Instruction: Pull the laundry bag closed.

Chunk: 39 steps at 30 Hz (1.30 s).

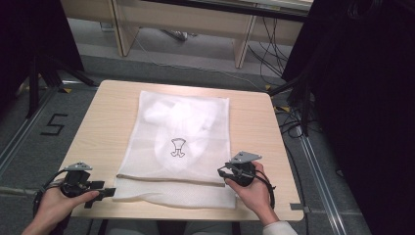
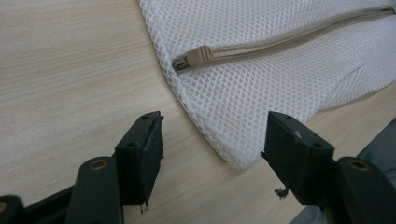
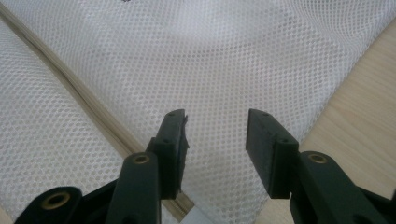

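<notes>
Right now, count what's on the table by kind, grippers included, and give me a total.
White mesh laundry bag: 1
Beige zipper on the bag: 1
Black grippers, left gripper and right gripper: 2
Total: 4

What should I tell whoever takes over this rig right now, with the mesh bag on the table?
Left tongs: open, level at the mesh bag's near left corner, corner just ahead of the gap, not gripped.
Right tongs: open, over the bag's near right part beside the zipper, nothing held.
Bag: flat on the table, white clothing inside. Zipper runs across the near end; its pull sits at the left end.
Done: both tongs positioned at the near edge.
Left: probably grip the corner and work the zipper.
</notes>
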Each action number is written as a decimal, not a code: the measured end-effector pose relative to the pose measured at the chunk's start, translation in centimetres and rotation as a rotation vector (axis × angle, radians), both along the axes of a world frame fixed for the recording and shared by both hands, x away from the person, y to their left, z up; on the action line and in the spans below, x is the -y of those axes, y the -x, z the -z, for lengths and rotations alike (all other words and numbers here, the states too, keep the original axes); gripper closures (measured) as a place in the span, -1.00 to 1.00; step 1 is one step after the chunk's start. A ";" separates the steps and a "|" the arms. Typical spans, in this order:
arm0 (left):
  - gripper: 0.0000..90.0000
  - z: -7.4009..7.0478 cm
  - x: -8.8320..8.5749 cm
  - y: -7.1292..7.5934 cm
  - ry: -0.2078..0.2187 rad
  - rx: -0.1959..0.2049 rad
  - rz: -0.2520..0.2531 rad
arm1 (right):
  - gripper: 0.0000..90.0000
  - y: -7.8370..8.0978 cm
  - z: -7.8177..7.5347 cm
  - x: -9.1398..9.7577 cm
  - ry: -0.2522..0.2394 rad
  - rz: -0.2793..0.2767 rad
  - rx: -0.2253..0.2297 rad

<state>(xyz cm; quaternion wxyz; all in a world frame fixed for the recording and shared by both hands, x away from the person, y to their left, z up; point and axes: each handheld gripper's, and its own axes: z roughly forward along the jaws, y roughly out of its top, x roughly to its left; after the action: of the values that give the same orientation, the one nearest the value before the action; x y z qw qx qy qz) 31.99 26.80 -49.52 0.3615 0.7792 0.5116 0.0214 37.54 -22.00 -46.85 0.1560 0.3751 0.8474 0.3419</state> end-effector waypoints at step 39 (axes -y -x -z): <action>-0.34 0.4 0.1 -0.2 0.025 0.010 -0.009 | 0.61 -0.2 -0.8 -22.7 0.031 -0.549 0.008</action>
<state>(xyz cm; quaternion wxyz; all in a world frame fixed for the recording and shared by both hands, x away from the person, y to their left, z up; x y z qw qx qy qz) 32.17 26.69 -49.88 0.3736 0.7720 0.5137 0.0203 37.73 0.70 -46.02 0.0667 0.1277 0.9219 0.3596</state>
